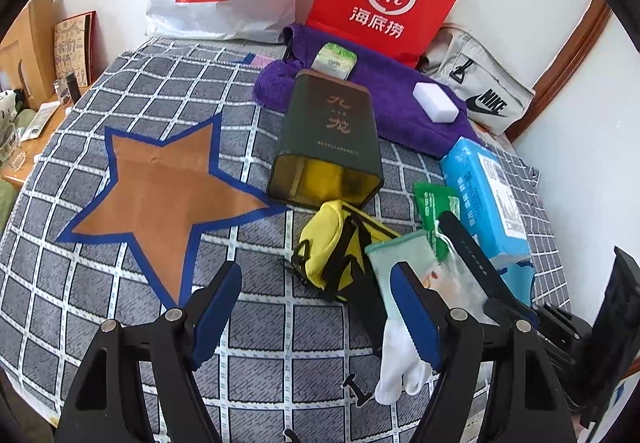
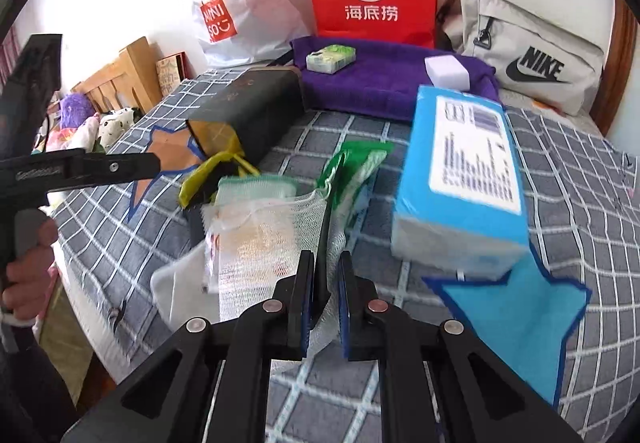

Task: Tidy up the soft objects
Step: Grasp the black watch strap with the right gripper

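Here, two claws: right claw (image 2: 325, 299) pinching one mesh pouch (image 2: 272, 239), left claw (image 1: 320, 315) spread empty.

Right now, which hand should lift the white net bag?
The right. The right gripper is already pinched shut on the white mesh pouch, while the left gripper hangs open over the checked blanket.

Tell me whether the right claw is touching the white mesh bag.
Touching. The right wrist view shows the right claw with its jaws nearly shut and the white mesh bag pinched between the pads.
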The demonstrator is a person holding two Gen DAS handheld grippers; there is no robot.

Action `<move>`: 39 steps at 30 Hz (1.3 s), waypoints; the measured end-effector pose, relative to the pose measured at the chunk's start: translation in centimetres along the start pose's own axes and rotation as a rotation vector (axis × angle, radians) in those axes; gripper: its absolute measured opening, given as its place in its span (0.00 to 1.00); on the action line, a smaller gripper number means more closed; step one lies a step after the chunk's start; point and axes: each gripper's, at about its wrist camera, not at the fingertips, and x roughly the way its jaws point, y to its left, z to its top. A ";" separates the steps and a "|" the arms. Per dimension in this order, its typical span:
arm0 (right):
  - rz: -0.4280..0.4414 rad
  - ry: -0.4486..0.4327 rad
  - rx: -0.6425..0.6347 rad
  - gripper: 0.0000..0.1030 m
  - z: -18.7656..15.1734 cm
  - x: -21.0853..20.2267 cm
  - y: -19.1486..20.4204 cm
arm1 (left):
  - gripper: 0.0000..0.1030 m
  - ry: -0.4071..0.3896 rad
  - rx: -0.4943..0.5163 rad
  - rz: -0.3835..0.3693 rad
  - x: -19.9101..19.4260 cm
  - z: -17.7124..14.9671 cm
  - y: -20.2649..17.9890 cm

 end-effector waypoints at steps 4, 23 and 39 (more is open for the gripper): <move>-0.015 0.059 -0.001 0.21 -2.0 -0.2 -1.0 | 0.73 0.015 -0.001 0.016 0.3 -0.5 -0.2; -0.014 0.022 -0.044 0.30 -1.4 2.9 -1.6 | 0.73 0.036 0.010 0.026 0.6 -0.8 -0.4; -0.005 -0.036 0.033 0.19 -2.8 -2.2 -3.4 | 0.73 0.029 0.027 0.011 1.2 -0.8 -0.2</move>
